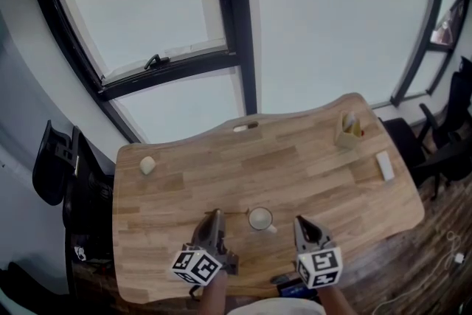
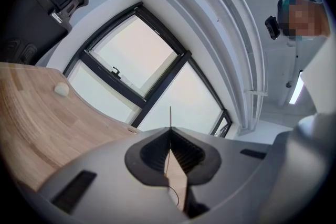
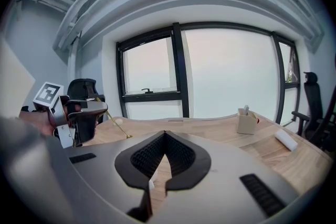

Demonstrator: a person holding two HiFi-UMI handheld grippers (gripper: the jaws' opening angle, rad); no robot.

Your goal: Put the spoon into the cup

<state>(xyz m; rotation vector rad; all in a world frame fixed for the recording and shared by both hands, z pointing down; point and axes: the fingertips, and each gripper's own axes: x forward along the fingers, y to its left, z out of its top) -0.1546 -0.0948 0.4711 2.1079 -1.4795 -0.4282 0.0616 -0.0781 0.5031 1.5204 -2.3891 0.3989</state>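
A small white cup (image 1: pixel 259 218) stands near the front edge of the wooden table (image 1: pixel 310 166). My left gripper (image 1: pixel 215 216) is just left of the cup and shut on a thin gold spoon (image 1: pixel 234 212), whose free end reaches toward the cup. In the right gripper view the left gripper (image 3: pixel 100 106) holds the spoon (image 3: pixel 118 126) slanting down over the table. The left gripper view shows the closed jaws (image 2: pixel 169 129) with the spoon's thin handle (image 2: pixel 170 115) sticking out beyond them. My right gripper (image 1: pixel 301 221) (image 3: pixel 165 134) is just right of the cup, jaws together and empty.
A cream lump (image 1: pixel 147 165) lies at the table's left. A small beige holder (image 1: pixel 348 130) and a white block (image 1: pixel 384 164) sit at the right. A small pale object (image 1: pixel 243 127) lies at the far edge. Black chairs (image 1: pixel 66 166) stand left of the table.
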